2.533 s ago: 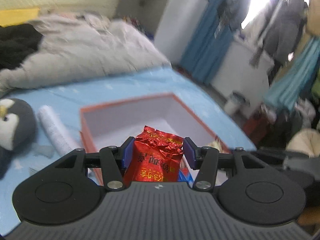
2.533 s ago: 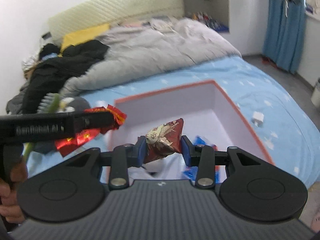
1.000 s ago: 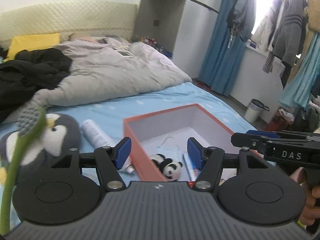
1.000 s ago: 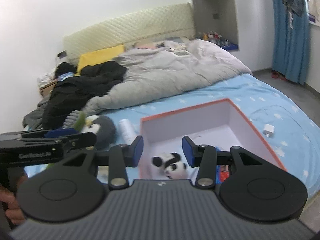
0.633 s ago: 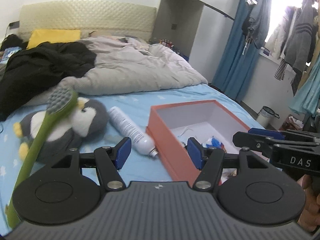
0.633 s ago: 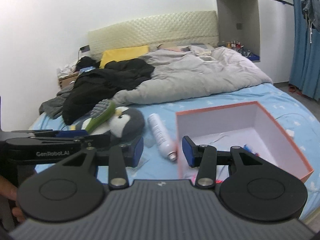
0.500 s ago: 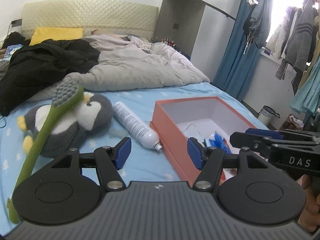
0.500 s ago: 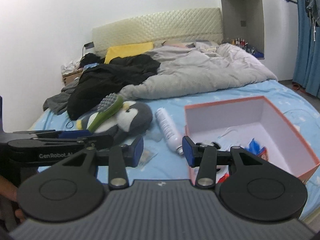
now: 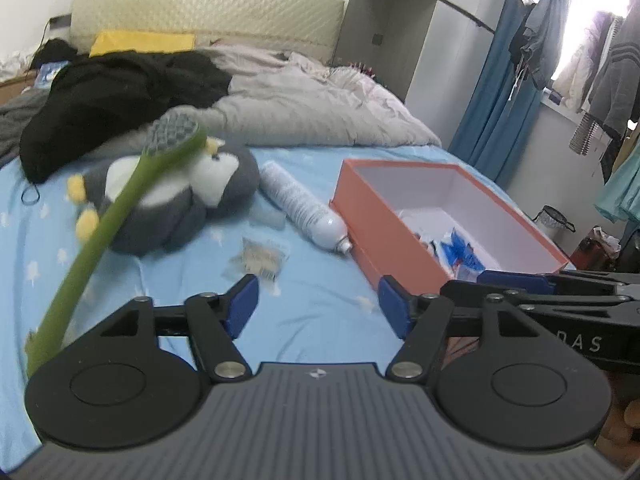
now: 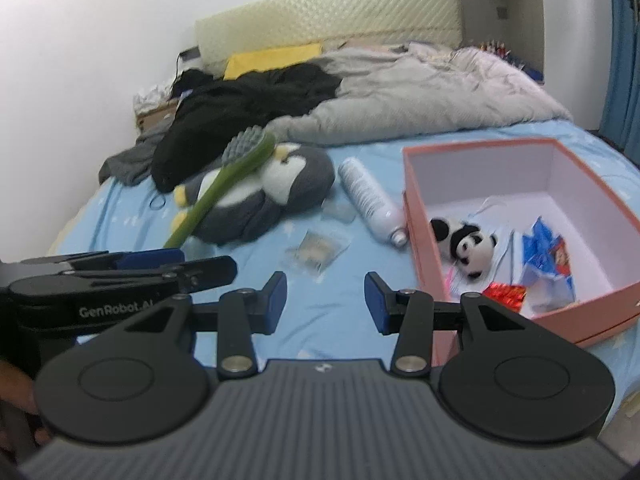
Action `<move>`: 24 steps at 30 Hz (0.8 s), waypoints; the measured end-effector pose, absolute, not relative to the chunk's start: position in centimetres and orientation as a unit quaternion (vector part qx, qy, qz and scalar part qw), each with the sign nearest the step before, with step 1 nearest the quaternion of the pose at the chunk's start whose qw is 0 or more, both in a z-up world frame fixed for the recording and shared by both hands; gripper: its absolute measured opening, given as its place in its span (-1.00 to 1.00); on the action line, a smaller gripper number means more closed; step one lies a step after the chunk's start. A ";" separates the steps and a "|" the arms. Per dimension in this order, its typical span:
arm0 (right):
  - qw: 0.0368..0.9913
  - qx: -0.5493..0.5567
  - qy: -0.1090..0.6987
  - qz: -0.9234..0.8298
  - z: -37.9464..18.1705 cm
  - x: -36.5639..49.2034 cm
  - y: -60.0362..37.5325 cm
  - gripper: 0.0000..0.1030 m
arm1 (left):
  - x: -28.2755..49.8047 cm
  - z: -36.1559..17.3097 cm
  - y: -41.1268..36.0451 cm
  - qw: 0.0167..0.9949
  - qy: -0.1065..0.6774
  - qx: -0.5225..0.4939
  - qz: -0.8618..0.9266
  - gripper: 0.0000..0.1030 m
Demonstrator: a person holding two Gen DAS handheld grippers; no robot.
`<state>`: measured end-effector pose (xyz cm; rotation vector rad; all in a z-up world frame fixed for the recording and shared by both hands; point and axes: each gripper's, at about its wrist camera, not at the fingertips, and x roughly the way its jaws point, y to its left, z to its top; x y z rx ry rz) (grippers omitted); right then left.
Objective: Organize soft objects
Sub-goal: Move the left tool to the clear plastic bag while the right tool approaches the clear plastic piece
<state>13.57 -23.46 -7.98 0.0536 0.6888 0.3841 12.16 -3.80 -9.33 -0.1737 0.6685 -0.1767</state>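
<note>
Both grippers have swung away from the orange box (image 10: 520, 320) toward the open blue sheet (image 9: 320, 300), each having let go the red packet it carried; the left gripper (image 9: 318, 306) now has its jaws opening with nothing between them, and the right gripper (image 10: 325, 302) stands partly open and empty. Inside the box lie a panda toy (image 10: 466, 246), a blue wrapper (image 10: 540, 252) and a red packet (image 10: 505, 294); outside it, on the sheet, sit the penguin plush (image 9: 180, 204) with a green brush (image 9: 120, 216) leaning across it, a white bottle (image 9: 300, 208) just beside the box, and a small clear packet (image 9: 260, 258) nearest the left gripper.
</note>
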 end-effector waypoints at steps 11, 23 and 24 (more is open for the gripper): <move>0.911 -0.007 0.355 0.210 -11.2 19.6 -22.2 -0.10 | 17.4 -15.5 -3.5 0.928 0.359 -0.069 -0.067 0.52; 0.908 -0.024 0.364 0.208 -16.5 29.3 -16.4 -0.10 | 26.8 -22.5 -0.7 0.924 0.365 -0.078 -0.085 0.52; 0.907 -0.022 0.366 0.208 -17.0 30.2 -16.1 -0.10 | 27.6 -23.1 -0.5 0.923 0.367 -0.079 -0.089 0.52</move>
